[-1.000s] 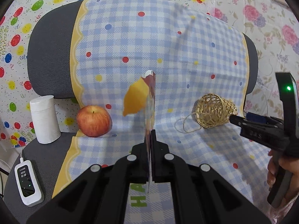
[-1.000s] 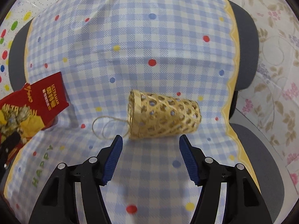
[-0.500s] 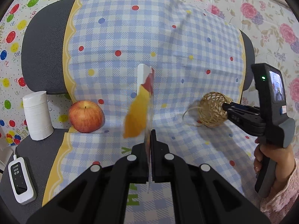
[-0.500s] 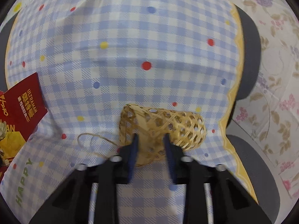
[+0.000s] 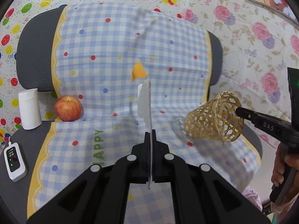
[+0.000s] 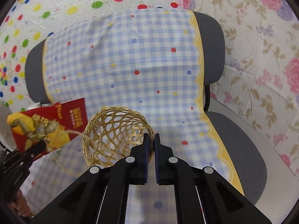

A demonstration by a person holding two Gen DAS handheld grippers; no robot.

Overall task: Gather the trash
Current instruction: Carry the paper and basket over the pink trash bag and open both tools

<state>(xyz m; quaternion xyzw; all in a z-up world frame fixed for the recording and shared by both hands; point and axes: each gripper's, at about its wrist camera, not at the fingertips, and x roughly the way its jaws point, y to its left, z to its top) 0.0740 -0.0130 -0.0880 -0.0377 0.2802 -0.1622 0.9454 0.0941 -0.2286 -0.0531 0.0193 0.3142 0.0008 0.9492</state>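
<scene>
A grey office chair (image 5: 35, 59) draped with a blue checked cloth (image 5: 115, 43) fills the scene, with balloon-print and flowered sheets hung behind it.

Your left gripper (image 5: 149, 136) is clenched on a flat snack packet (image 5: 144, 102), which you see edge-on in the left wrist view, standing upright from between the fingers with a yellow corner at its top. In the right wrist view the same packet (image 6: 52, 123) shows its red and yellow printed face at the left, lifted above the seat.

Your right gripper (image 6: 151, 141) is closed on the rim of a small woven basket (image 6: 115, 136), one finger inside the rim and one outside. The basket (image 5: 213, 119) hangs in the air over the right side of the seat, tilted, with its open mouth turned toward your right gripper, and a loop of twine (image 6: 63, 164) trails from it.

On the far left of the seat an apple (image 5: 68, 108) rests against the backrest, just beside a white paper roll (image 5: 29, 109). A small white remote (image 5: 15, 161) lies nearer, at the seat's left edge.
</scene>
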